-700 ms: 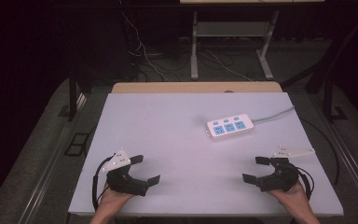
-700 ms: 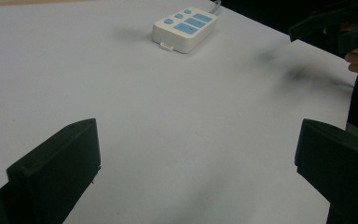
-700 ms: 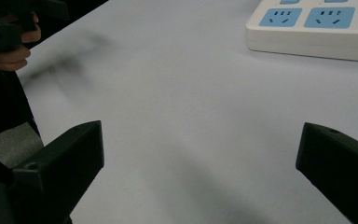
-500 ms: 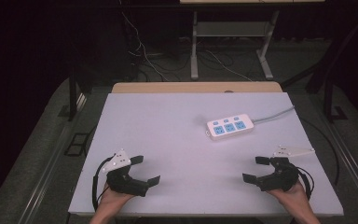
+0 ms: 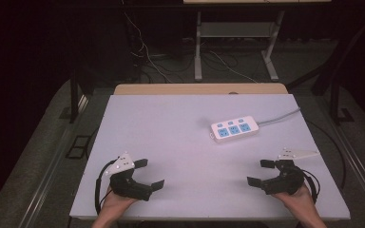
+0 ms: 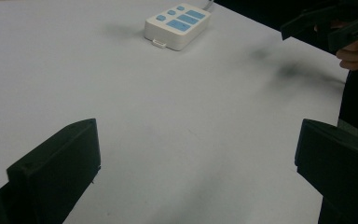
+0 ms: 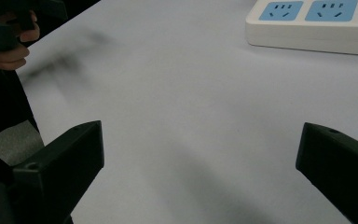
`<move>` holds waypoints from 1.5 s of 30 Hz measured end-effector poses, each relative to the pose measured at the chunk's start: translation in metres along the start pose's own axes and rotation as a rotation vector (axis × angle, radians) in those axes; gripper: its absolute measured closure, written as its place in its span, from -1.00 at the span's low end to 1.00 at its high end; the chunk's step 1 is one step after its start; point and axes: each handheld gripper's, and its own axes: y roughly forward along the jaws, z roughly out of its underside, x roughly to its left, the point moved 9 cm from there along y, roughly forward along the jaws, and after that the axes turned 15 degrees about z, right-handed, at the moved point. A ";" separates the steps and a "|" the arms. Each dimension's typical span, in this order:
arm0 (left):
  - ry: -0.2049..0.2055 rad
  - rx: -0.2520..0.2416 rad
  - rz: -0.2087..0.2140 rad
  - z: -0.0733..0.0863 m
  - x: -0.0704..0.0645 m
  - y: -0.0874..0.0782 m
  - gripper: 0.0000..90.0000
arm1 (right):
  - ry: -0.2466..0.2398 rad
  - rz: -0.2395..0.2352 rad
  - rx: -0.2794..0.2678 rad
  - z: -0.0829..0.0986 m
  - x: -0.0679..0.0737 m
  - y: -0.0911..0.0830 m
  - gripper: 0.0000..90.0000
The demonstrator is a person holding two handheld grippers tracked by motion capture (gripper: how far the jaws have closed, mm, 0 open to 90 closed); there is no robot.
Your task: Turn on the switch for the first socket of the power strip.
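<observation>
The person is holding the left black two-jaw gripper (image 5: 148, 175) near the front left corner of the white rectangular table (image 5: 171, 128), and it is sitting where it sat a moment ago, jaws spread wide with nothing between them. The right black two-jaw gripper (image 5: 261, 173) is resting at the front right, jaws likewise gaping and empty; it is lying a touch lower toward the table edge than before, a very small shift. The white plastic power strip with three blue sockets (image 5: 234, 128) is lying flat on the right half of the table, well apart from both grippers, its grey cable (image 5: 280, 118) trailing off the right edge. Judging from this, no reach is underway yet; the strip is still waiting untouched.
</observation>
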 end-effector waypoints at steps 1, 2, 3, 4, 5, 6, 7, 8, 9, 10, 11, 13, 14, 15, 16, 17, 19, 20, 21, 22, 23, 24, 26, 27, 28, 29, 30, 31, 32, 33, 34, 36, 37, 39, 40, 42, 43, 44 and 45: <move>0.000 0.000 0.002 0.000 0.000 0.000 -1.00 | 0.001 -0.001 0.000 0.000 0.000 0.000 -0.99; -0.001 0.001 0.002 0.000 0.000 0.000 -1.00 | 0.002 0.000 0.002 0.000 -0.001 0.000 -0.99; -0.001 0.000 0.003 0.000 0.000 0.000 -1.00 | 0.001 -0.001 0.003 0.000 -0.001 0.000 -0.99; 0.000 0.001 0.003 0.000 0.000 0.000 -1.00 | 0.003 -0.003 0.005 -0.001 -0.001 -0.001 -0.99; 0.000 0.001 0.003 0.000 0.000 0.000 -1.00 | 0.003 -0.003 0.008 -0.001 -0.001 -0.001 -0.99; 0.000 0.002 0.005 0.000 0.000 0.000 -1.00 | 0.001 -0.002 0.010 -0.001 -0.001 -0.001 -0.99; -0.002 0.002 0.006 0.001 0.000 0.001 -1.00 | -0.001 -0.001 0.012 -0.001 -0.001 -0.001 -0.99; -0.002 0.003 0.006 0.001 0.000 0.001 -1.00 | -0.004 -0.002 0.014 -0.001 -0.001 -0.001 -0.99; -0.001 0.006 0.007 0.001 0.000 0.001 -1.00 | -0.004 -0.002 0.018 -0.002 -0.001 -0.001 -0.99; -0.001 0.006 0.007 0.001 0.000 0.001 -1.00 | -0.007 0.000 0.023 -0.002 -0.001 -0.001 -0.99; 0.000 0.011 0.007 0.001 0.000 0.001 -1.00 | -0.007 0.001 0.027 -0.002 -0.001 -0.001 -0.99; 0.000 0.012 0.007 0.002 0.000 0.001 -1.00 | -0.008 0.001 0.029 -0.004 0.000 -0.002 -0.99; 0.000 0.012 0.007 0.002 0.000 0.001 -1.00 | -0.011 0.003 0.032 -0.005 0.000 -0.002 -0.99; -0.002 0.011 0.007 0.002 0.001 0.002 -1.00 | -0.011 0.003 0.030 -0.007 0.000 -0.003 -0.99; -0.004 0.012 0.007 0.002 0.001 0.001 -1.00 | -0.008 0.003 0.031 -0.008 -0.001 -0.003 -0.99; -0.006 0.011 0.006 0.003 0.001 0.001 -1.00 | -0.010 0.005 0.030 -0.009 -0.001 -0.003 -0.99; -0.008 0.011 0.006 0.003 0.001 0.001 -1.00 | -0.009 0.004 0.034 -0.011 -0.002 -0.004 -0.99; -0.008 0.011 0.006 0.003 0.001 0.001 -1.00 | -0.010 0.004 0.037 -0.013 -0.002 -0.005 -0.99; -0.009 0.011 0.005 0.003 0.001 0.001 -1.00 | -0.011 0.004 0.038 -0.014 -0.003 -0.005 -0.99; -0.009 0.012 0.005 0.003 0.001 0.001 -1.00 | -0.014 0.003 0.040 -0.016 -0.003 -0.006 -0.99; -0.009 0.012 0.005 0.003 0.001 0.002 -1.00 | -0.012 0.000 0.039 -0.017 -0.003 -0.006 -0.99; -0.009 0.013 0.005 0.003 0.001 0.002 -1.00 | -0.015 -0.001 0.043 -0.019 -0.004 -0.006 -0.99; -0.009 0.015 0.005 0.004 0.001 0.002 -1.00 | -0.020 -0.002 0.048 -0.022 -0.004 -0.005 -0.99; -0.010 0.016 0.005 0.004 0.001 0.002 -1.00 | -0.023 -0.005 0.052 -0.023 -0.004 -0.005 -0.99; -0.011 0.018 0.007 0.004 0.001 0.003 -1.00 | -0.027 -0.005 0.054 -0.024 -0.004 -0.004 -0.99; -0.009 0.022 0.008 0.004 0.001 0.003 -1.00 | -0.030 -0.006 0.056 -0.025 -0.005 -0.003 -0.99; -0.009 0.022 0.008 0.004 0.001 0.003 -1.00 | -0.031 -0.006 0.060 -0.026 -0.005 -0.003 -0.99; -0.008 0.021 0.009 0.004 0.001 0.003 -1.00 | -0.034 -0.008 0.063 -0.027 -0.005 -0.002 -0.99; -0.008 0.022 0.009 0.005 0.001 0.003 -1.00 | -0.034 -0.007 0.066 -0.028 -0.005 -0.002 -0.99; -0.011 0.021 0.008 0.005 0.001 0.003 -1.00 | -0.038 -0.008 0.066 -0.029 -0.006 -0.001 -0.99; -0.011 0.021 0.008 0.005 0.001 0.003 -1.00 | -0.037 -0.006 0.069 -0.030 -0.006 -0.001 -0.99; -0.012 0.019 0.008 0.005 0.001 0.003 -1.00 | -0.041 -0.007 0.072 -0.032 -0.006 0.000 -0.99; -0.011 0.019 0.008 0.005 0.002 0.003 -1.00 | -0.044 -0.008 0.074 -0.033 -0.006 0.000 -0.99; -0.011 0.022 0.009 0.005 0.001 0.003 -1.00 | -0.051 -0.007 0.080 -0.035 -0.006 0.001 -0.99; -0.011 0.022 0.009 0.005 0.001 0.003 -1.00 | -0.051 -0.009 0.082 -0.036 -0.006 0.001 -0.99; -0.010 0.025 0.010 0.005 0.001 0.003 -1.00 | -0.055 -0.009 0.084 -0.038 -0.006 0.001 -0.99; -0.010 0.025 0.010 0.005 0.001 0.003 -1.00 | -0.059 -0.008 0.083 -0.039 -0.006 0.001 -0.99; -0.009 0.025 0.010 0.005 0.001 0.003 -1.00 | -0.059 -0.008 0.084 -0.041 -0.006 0.001 -0.99; -0.010 0.024 0.010 0.005 0.001 0.003 -1.00 | -0.063 -0.008 0.083 -0.042 -0.006 0.002 -0.99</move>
